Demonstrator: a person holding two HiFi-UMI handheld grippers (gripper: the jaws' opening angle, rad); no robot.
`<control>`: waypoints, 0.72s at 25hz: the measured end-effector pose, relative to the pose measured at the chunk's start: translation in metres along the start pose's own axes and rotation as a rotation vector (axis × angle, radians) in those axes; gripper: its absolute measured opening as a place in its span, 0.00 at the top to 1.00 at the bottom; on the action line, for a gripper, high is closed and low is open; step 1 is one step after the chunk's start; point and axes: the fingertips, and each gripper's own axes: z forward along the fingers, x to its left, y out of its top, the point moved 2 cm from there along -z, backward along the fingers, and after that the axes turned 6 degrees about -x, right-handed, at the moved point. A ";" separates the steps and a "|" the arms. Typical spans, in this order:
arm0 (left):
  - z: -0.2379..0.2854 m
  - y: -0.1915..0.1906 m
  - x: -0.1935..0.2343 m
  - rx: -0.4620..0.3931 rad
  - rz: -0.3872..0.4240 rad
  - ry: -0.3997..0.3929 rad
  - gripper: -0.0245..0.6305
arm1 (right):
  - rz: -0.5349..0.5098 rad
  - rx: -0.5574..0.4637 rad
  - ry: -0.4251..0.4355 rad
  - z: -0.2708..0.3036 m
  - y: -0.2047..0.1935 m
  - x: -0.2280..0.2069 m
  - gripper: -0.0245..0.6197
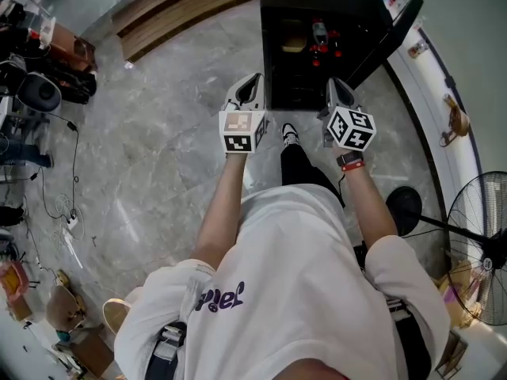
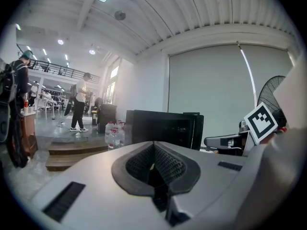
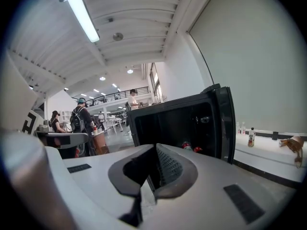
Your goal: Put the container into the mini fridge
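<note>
1. The grey marble floor point(image 1: 158, 165) is filling most of the head view, and a wooden step point(image 1: 178, 10) is running along its far edge.
2. The person point(image 1: 293, 291), in a white shirt, is standing in front of the fridge point(image 1: 317, 10) and stretching both forearms toward it.
3. The black fridge is standing on the floor with its open side facing the person. Its door point(image 1: 392, 26) is swinging out to the person's right.
4. A fan point(image 1: 479, 248) is standing on the floor at the right, well apart from the fridge.
5. The left gripper point(image 1: 250, 89) is hovering just before the left edge of the fridge, and its tips are pointing at it. In the left gripper view its jaws are pressing together with nothing between them point(image 2: 154, 152).
6. The right gripper point(image 1: 339, 92) is hovering before the fridge opening, near the door. Its jaws are also closing fully on each other, and it is carrying nothing point(image 3: 154, 159).
7. A pale yellowish thing, seemingly the container point(image 1: 293, 44), is sitting inside the fridge on the left part of a shelf. It is too small for me to tell its long axis or which way it is pointing.
8. Red cans point(image 1: 325, 50) are lying to its right, inside the fridge; the right gripper view is showing them low in the opening point(image 3: 189, 147).
</note>
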 end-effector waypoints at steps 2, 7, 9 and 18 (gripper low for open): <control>-0.001 0.001 0.000 -0.006 -0.001 -0.001 0.93 | 0.006 -0.002 0.002 -0.003 0.001 0.003 0.94; -0.005 0.005 0.003 -0.019 0.004 0.003 0.93 | 0.022 -0.006 0.008 -0.009 0.005 0.009 0.94; -0.006 0.007 0.005 -0.026 0.005 0.009 0.93 | 0.024 -0.008 0.009 -0.010 0.008 0.011 0.94; -0.011 0.013 0.003 -0.050 0.022 0.007 0.93 | 0.011 -0.013 0.004 -0.021 0.020 0.026 0.94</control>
